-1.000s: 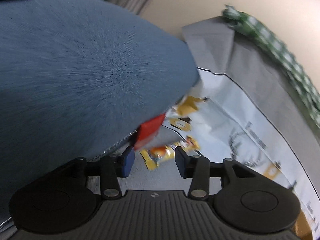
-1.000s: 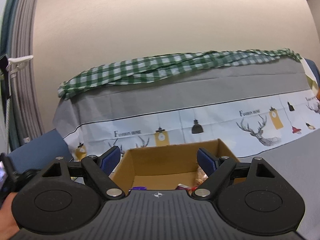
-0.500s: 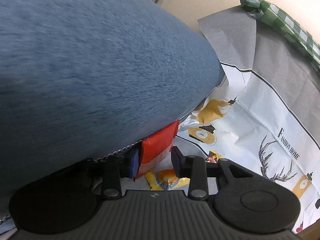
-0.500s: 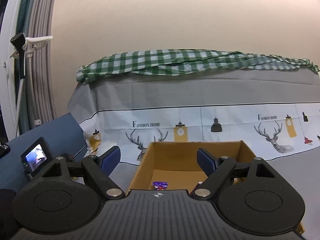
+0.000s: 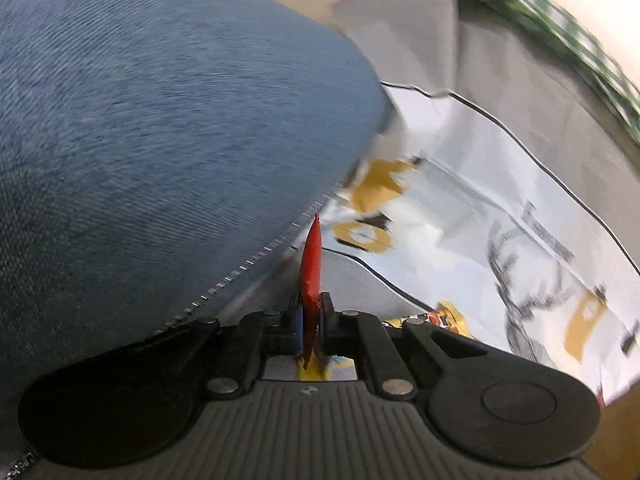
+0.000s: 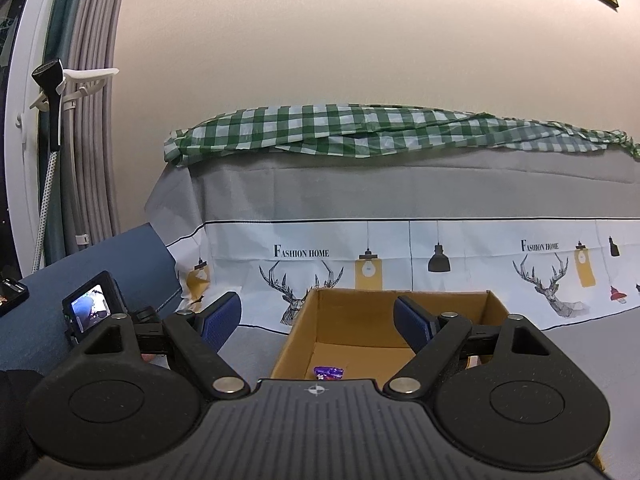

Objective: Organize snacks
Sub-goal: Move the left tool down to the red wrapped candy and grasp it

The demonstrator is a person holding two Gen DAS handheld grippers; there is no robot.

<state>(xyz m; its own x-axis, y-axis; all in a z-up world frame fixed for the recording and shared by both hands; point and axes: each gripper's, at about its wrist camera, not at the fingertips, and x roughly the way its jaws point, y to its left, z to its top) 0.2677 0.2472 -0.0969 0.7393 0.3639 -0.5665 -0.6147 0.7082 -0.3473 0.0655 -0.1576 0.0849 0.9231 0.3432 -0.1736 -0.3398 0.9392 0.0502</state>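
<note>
red packet [image 5: 311, 264] edge-on, long axis upright

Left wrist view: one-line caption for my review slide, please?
Left gripper shut on a red snack packet beside a blue cushion, a yellow packet lying on the printed cloth.

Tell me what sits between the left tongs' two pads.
A red snack packet, seen edge-on in the left wrist view. The left tongs are shut on its lower part, and the rest of it sticks up past the fingertips beside the blue cushion.
</note>
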